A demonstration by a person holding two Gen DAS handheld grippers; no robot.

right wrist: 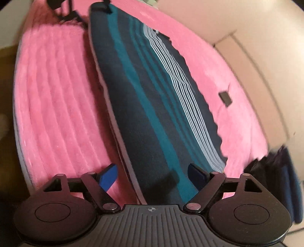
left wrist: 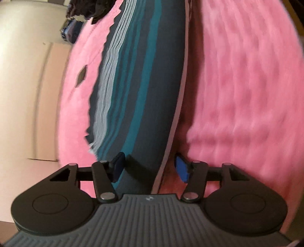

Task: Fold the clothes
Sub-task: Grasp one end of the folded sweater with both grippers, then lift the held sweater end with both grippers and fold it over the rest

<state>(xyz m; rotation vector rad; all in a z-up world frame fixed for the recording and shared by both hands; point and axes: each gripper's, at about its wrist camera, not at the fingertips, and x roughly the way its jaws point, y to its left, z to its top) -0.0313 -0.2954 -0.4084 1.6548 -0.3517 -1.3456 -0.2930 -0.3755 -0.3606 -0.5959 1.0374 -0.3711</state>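
A long folded garment with navy, teal and thin white stripes lies flat as a narrow strip on a fluffy pink blanket. My left gripper stands open over one end of it. One pad is above the teal stripe and the other is just past the garment's plain edge. In the right wrist view the same garment runs away from me. My right gripper is open and straddles the opposite end, with nothing pinched between its blue pads.
A small black rectangular object lies on the blanket beside the garment. A heap of dark clothes sits at the blanket's edge. Cream walls border the bed. Blurred dark shapes show at the far end.
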